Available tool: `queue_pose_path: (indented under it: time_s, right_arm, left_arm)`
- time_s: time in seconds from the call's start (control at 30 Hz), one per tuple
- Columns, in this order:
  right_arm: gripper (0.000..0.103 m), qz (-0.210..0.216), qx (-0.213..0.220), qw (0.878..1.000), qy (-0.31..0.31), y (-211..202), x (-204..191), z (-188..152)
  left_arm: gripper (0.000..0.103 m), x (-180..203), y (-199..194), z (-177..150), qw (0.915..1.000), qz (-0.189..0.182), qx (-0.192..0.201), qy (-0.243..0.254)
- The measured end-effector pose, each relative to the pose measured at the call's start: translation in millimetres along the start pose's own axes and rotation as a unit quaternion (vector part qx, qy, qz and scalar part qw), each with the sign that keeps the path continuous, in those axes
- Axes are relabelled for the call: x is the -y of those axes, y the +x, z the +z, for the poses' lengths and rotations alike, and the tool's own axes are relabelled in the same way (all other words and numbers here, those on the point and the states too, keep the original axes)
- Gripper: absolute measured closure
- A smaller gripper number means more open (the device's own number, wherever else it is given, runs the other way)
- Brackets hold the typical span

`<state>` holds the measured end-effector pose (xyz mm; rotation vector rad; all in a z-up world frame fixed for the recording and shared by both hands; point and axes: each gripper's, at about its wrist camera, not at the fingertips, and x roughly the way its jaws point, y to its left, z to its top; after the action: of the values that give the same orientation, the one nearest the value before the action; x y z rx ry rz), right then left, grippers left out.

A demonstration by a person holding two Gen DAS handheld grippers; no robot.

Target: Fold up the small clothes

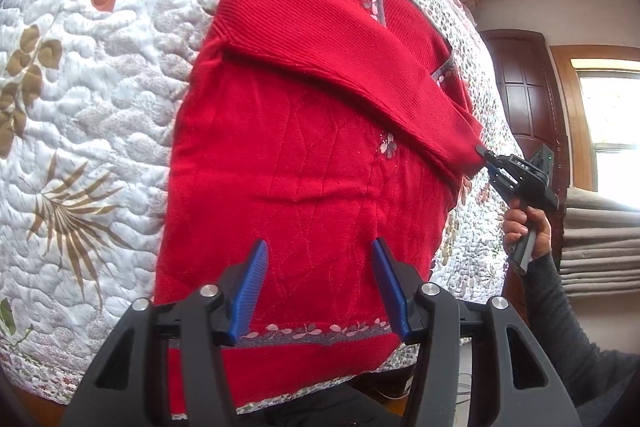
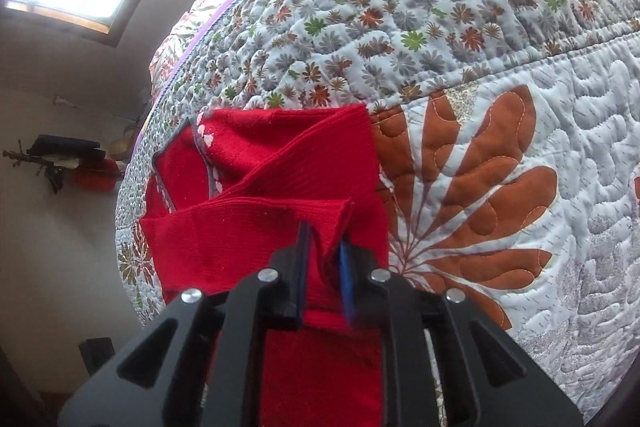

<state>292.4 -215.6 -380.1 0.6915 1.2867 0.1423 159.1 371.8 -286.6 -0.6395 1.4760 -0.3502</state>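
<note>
Broad open room is offered by the quilted floral bedspread on the bed beyond the far side of the red knitted sweater, where nothing is laid. The middle of the bed is taken up by that sweater, with one sleeve folded across the body. The near hem is flanked by the spread blue fingers of the left tool. The side by the dark wooden door is blocked by the right tool, clamped on the sleeve cuff, and by the hand holding it.
</note>
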Motion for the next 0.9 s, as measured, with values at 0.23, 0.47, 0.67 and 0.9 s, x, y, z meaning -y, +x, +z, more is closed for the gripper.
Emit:
queue_pose_path:
  time_s: [0.23, 0.47, 0.67, 0.9]
  right_arm:
    - [0.079, 0.0, 0.011, 0.999, 0.03, -10, 18, 7]
    - [0.084, -0.037, 0.015, 0.999, 0.01, -7, 14, 6]
    - [0.084, -0.002, 0.026, 1.0, 0.01, -32, 3, -21]
    - [0.084, -0.018, -0.015, 1.0, 0.005, 3, 4, -28]
  left_arm:
    - [0.05, 3, 5, 2, 1.0, -0.003, -0.005, 0.002]
    - [0.05, -4, 9, -3, 0.9999, 0.006, -0.014, -0.005]
    - [0.044, -15, 3, -14, 0.9997, 0.01, -0.019, -0.014]
    - [0.043, -32, 9, -28, 0.9988, 0.022, -0.032, -0.028]
